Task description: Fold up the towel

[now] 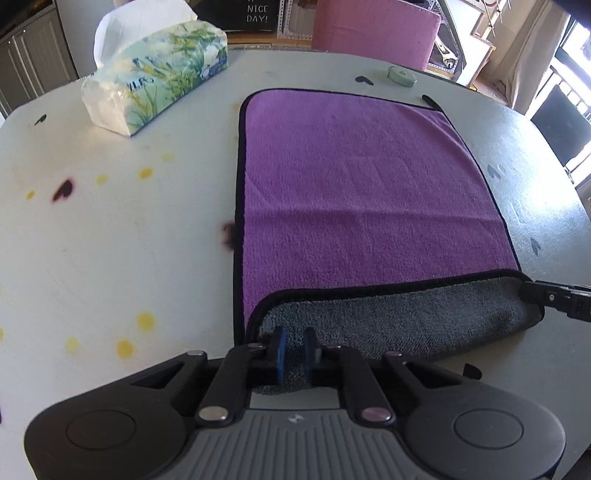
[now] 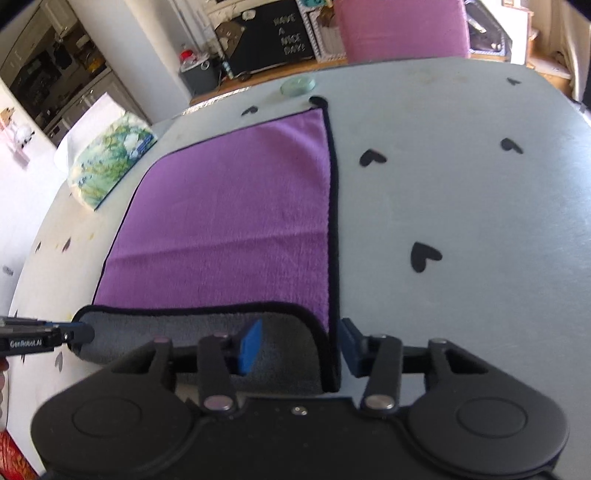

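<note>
Towel [image 1: 369, 192] edge lies between left fingers [image 1: 279, 347].

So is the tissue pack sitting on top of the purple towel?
No, the tissue pack sits on the bare table, off to the left of the towel with a gap between them.

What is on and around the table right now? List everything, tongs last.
towel: one, purple with grey underside and black trim, flat mid-table, near edge turned up
tissue pack: one, white with green print, far left of towel
round disc: one, pale green, beyond towel's far edge
table: one, pale with black heart marks and yellow spots
chair: one, pink, behind table
left tongs: black with blue pads, closed on towel's near left corner
right tongs: black with blue pads, open, straddling towel's near right corner
</note>
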Available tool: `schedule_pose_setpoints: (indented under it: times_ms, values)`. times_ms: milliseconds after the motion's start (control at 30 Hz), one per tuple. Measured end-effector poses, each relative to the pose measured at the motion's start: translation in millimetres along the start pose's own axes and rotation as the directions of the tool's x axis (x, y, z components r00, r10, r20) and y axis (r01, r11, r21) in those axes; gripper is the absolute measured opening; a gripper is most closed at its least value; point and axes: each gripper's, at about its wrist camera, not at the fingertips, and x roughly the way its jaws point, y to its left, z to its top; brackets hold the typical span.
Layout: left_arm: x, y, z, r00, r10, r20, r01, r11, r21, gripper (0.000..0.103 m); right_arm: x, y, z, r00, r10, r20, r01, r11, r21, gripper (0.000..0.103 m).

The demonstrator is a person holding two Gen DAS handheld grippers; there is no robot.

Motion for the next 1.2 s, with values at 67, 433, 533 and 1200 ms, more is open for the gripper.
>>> schedule_pose_setpoints:
  times_ms: [67, 433, 533, 1200]
  values:
    - [1.5, 0.1, -0.2, 1.0, -0.001, -0.003, 0.001, 1.0, -0.002, 0.005, 3.2, 2.2, -0.1, 1.0, 0.003, -0.021, -0.004, 1.0, -0.02, 0.034]
    - [-3.0, -1.7, 1.0, 1.0, -0.011, -0.004, 0.011, 1.0, 0.02, 0.0, -3.4, 2.8, 4.0, 0.999, 0.006, -0.049, -0.01, 0.996, -0.094, 0.004]
    - [-12.9, -1.8, 3.7, 1.0, -0.02, 0.019, 0.019, 1.0, 0.023, 0.0, -10.0, 2.5, 7.9, 1.0, 0.01, -0.028, -0.013, 0.995, -0.101, 0.003]
    - [6.0, 19.2, 11.3, 0.999, 0.005, -0.037, -0.005, 1.0, 0.013, 0.032, -7.1, 2.9, 12.1, 0.999, 0.024, -0.033, -0.027, 0.995, -0.098, 0.003]
